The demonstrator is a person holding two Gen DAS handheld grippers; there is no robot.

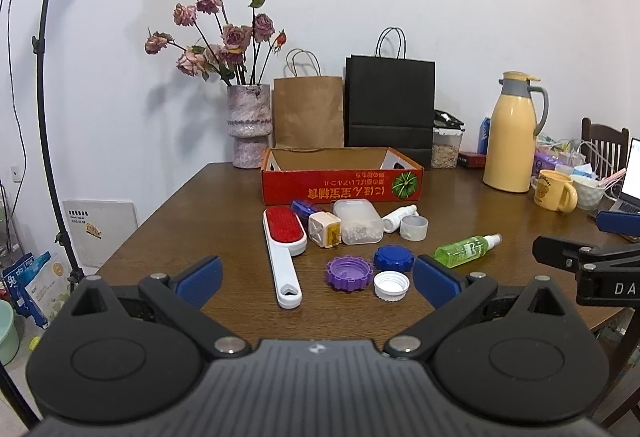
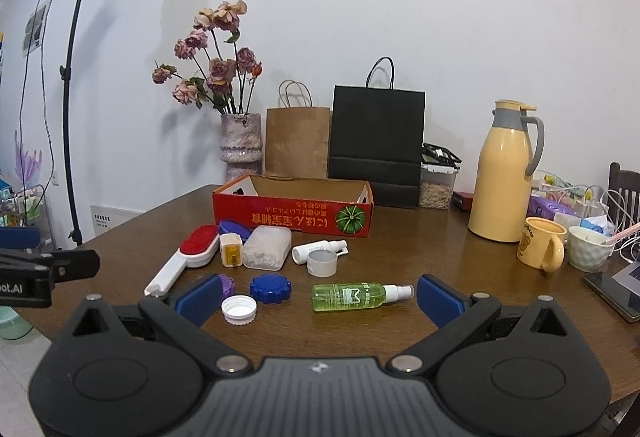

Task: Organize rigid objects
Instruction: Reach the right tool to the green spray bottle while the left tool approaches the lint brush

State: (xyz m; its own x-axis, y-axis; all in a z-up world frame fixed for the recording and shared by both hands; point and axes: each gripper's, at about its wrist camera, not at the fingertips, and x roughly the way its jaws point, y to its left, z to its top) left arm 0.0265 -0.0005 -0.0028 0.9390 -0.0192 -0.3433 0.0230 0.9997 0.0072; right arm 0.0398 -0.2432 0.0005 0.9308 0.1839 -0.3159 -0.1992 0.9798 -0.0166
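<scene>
2 grippers, left gripper (image 1: 318,277) and right gripper (image 2: 318,299), gape empty. The green spray bottle (image 2: 352,296) between your right fingers looks light and slick; pinch its body.

A brown wooden surface (image 1: 168,233) carries a red cardboard box (image 1: 340,187). In front of the box lie a lint brush (image 1: 282,249), a clear case (image 1: 358,221), three loose caps (image 1: 387,258) and a green spray bottle (image 2: 360,295). Right of the box stands a yellow thermos (image 1: 510,135).
</scene>
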